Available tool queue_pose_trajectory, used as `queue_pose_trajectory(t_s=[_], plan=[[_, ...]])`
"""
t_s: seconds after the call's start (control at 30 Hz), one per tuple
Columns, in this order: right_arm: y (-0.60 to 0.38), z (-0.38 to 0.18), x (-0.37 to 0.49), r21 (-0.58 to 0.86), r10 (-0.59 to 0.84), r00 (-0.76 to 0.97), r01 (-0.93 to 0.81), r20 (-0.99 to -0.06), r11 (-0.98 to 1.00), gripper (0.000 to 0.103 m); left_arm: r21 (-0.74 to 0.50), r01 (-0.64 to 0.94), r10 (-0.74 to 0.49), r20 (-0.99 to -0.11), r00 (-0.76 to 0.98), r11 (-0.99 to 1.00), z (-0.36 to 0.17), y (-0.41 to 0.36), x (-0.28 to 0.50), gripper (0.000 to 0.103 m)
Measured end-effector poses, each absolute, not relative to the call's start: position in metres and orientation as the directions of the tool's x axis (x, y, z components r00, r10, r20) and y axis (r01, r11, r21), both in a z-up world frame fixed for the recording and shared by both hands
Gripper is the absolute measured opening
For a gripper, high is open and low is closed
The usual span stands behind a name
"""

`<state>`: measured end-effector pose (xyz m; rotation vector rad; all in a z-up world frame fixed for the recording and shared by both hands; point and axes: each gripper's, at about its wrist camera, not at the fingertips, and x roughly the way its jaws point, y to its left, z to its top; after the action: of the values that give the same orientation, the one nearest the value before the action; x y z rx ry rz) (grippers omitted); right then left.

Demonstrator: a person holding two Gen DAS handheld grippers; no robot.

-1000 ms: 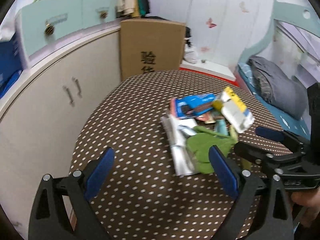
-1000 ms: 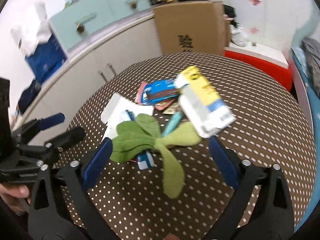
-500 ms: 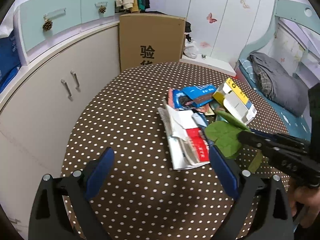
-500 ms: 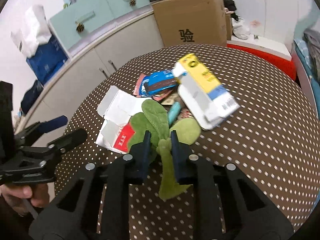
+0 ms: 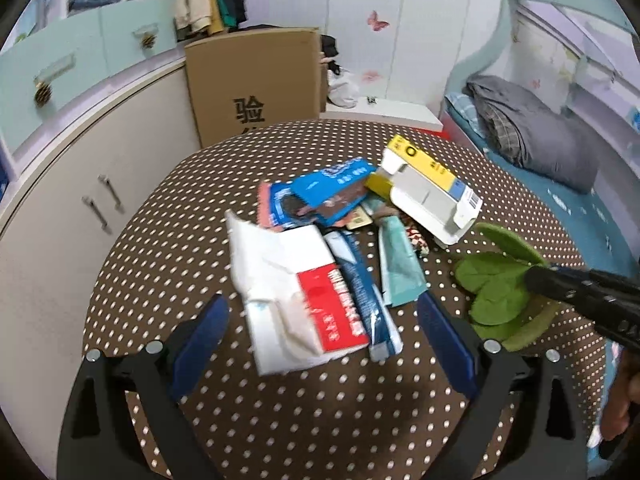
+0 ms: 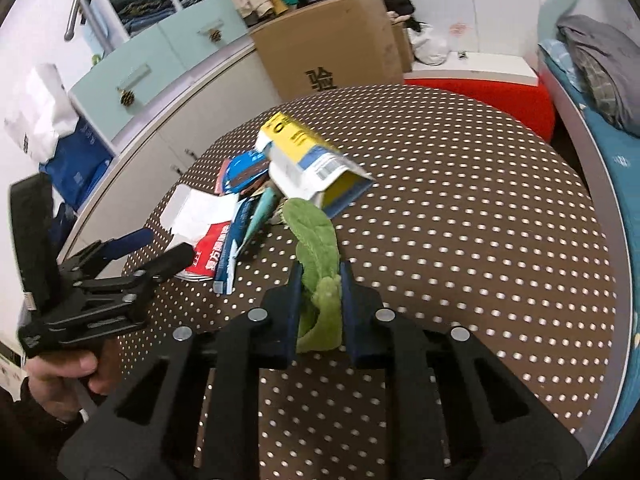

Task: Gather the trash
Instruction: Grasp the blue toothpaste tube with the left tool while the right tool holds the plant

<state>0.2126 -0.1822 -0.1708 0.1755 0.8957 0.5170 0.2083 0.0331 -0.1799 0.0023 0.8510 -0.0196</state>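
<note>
Floppy green fabric leaf [image 6: 318,248] lifted clear of litter pile — right hand-held gripper [image 6: 320,280] clamps it | left hand-held gripper [image 5: 324,316] wide above brown polka-dot worktop [image 5: 160,272]

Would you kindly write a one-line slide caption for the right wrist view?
Right gripper shut on a green leafy scrap above the polka-dot table, beside a pile of packaging; left gripper open nearby.
</note>
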Motion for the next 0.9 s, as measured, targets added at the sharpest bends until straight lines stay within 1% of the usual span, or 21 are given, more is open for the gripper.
queue_pose_trajectory(t_s=[0.1, 0.13, 0.17, 0.2, 0.27, 0.4, 0.43, 0.53, 0.57, 0.63, 0.67, 0.7, 0.73, 0.77, 0.83, 0.9], plan=[[-0.194, -0.168, 0.212, 0.361, 0.492, 0.529, -0.337, -0.691, 0.87, 0.019, 0.065, 0.036, 0.026, -0.756, 0.654, 0.997, -0.187, 0.02, 0.221, 0.088], [-0.196, -0.167, 0.212, 0.364, 0.491, 0.532, -0.331, -0.69, 0.871, 0.019, 0.072, 0.041, 0.029, -0.763, 0.645, 0.997, -0.19, 0.018, 0.226, 0.078], [-0.2, -0.168, 0.211, 0.367, 0.49, 0.535, -0.325, -0.688, 0.871, 0.019, 0.075, 0.045, 0.03, -0.777, 0.629, 0.996, -0.195, 0.016, 0.231, 0.073], [-0.202, -0.168, 0.211, 0.368, 0.488, 0.538, -0.32, -0.688, 0.873, 0.019, 0.085, 0.044, 0.039, -0.783, 0.62, 0.995, -0.198, 0.015, 0.236, 0.069], [-0.207, -0.168, 0.211, 0.373, 0.486, 0.541, -0.313, -0.686, 0.874, 0.019, 0.094, 0.052, 0.042, -0.785, 0.618, 0.994, -0.201, 0.012, 0.24, 0.066], [-0.209, -0.168, 0.211, 0.374, 0.487, 0.541, -0.313, -0.685, 0.873, 0.019, 0.102, 0.075, 0.034, -0.784, 0.619, 0.992, -0.202, 0.007, 0.245, 0.065], [-0.209, -0.168, 0.211, 0.374, 0.487, 0.541, -0.312, -0.685, 0.873, 0.019, 0.108, 0.082, 0.035, -0.785, 0.618, 0.991, -0.204, 0.006, 0.246, 0.059], [-0.21, -0.169, 0.212, 0.38, 0.491, 0.54, -0.311, -0.684, 0.871, 0.019, 0.132, 0.101, 0.041, -0.782, 0.621, 0.986, -0.206, 0.004, 0.244, 0.048], [-0.21, -0.17, 0.212, 0.38, 0.491, 0.539, -0.311, -0.685, 0.871, 0.019, 0.123, 0.109, 0.029, -0.782, 0.622, 0.986, -0.206, 0.005, 0.243, 0.046], [-0.212, -0.171, 0.211, 0.383, 0.494, 0.536, -0.312, -0.685, 0.87, 0.019, 0.085, 0.128, -0.014, -0.782, 0.623, 0.988, -0.203, 0.01, 0.24, 0.038], [-0.211, -0.17, 0.211, 0.383, 0.494, 0.536, -0.311, -0.685, 0.869, 0.019, 0.075, 0.132, -0.025, -0.78, 0.625, 0.988, -0.202, 0.012, 0.238, 0.036], [-0.211, -0.17, 0.211, 0.383, 0.494, 0.536, -0.312, -0.685, 0.869, 0.019, 0.066, 0.138, -0.036, -0.775, 0.63, 0.988, -0.2, 0.014, 0.235, 0.028], [-0.211, -0.17, 0.211, 0.384, 0.495, 0.536, -0.313, -0.684, 0.869, 0.019, 0.054, 0.141, -0.048, -0.772, 0.634, 0.989, -0.199, 0.017, 0.233, 0.017], [-0.21, -0.17, 0.211, 0.385, 0.496, 0.536, -0.313, -0.683, 0.868, 0.019, 0.034, 0.14, -0.063, -0.769, 0.636, 0.99, -0.196, 0.02, 0.232, 0.015], [-0.209, -0.168, 0.211, 0.384, 0.497, 0.537, -0.316, -0.681, 0.868, 0.019, -0.014, 0.129, -0.093, -0.771, 0.63, 0.992, -0.194, 0.03, 0.229, 0.004], [-0.209, -0.167, 0.21, 0.386, 0.5, 0.538, -0.319, -0.679, 0.866, 0.019, -0.03, 0.117, -0.098, -0.768, 0.633, 0.993, -0.193, 0.037, 0.227, 0.002]])
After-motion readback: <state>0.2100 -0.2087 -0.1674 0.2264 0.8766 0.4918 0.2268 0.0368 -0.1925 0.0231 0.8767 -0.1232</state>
